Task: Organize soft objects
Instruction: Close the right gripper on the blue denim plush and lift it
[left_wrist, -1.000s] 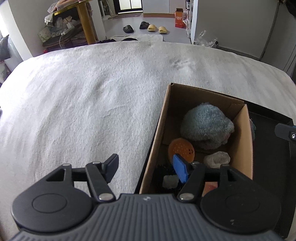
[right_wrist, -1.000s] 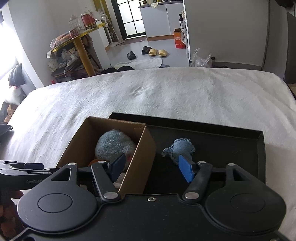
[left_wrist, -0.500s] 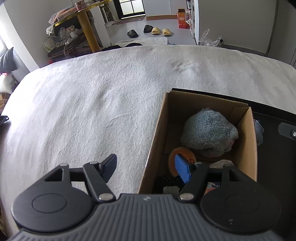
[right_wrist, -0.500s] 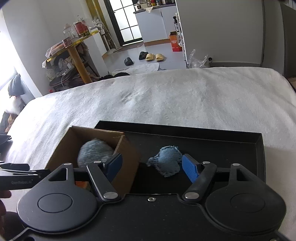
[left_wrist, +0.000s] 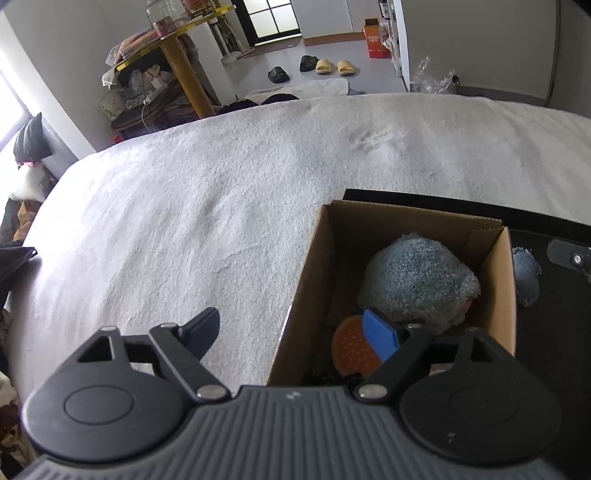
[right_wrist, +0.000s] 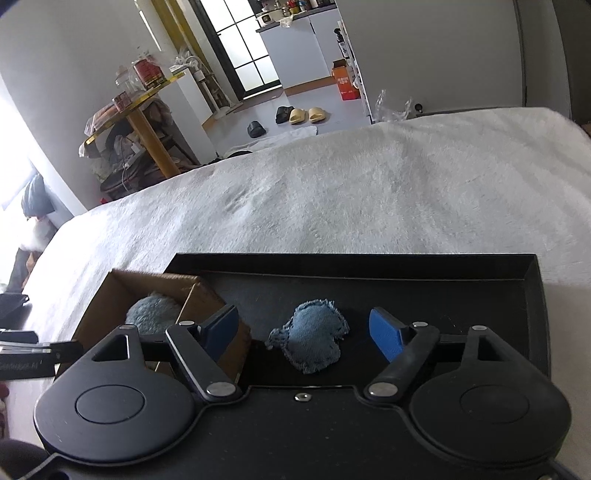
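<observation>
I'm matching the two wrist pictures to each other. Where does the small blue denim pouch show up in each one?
Left wrist view: the denim pouch is at the far right edge, on the black tray, mostly hidden behind the cardboard box.
Right wrist view: the pouch lies in plain sight at lower centre on the tray, framed by the open right gripper, untouched.
Shared landmark: the cardboard box with the fluffy blue ball inside.

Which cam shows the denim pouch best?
Right wrist: the denim pouch lies whole and unobstructed on the black tray. Left wrist catches only a partial edge of it behind the cardboard box wall.
</observation>
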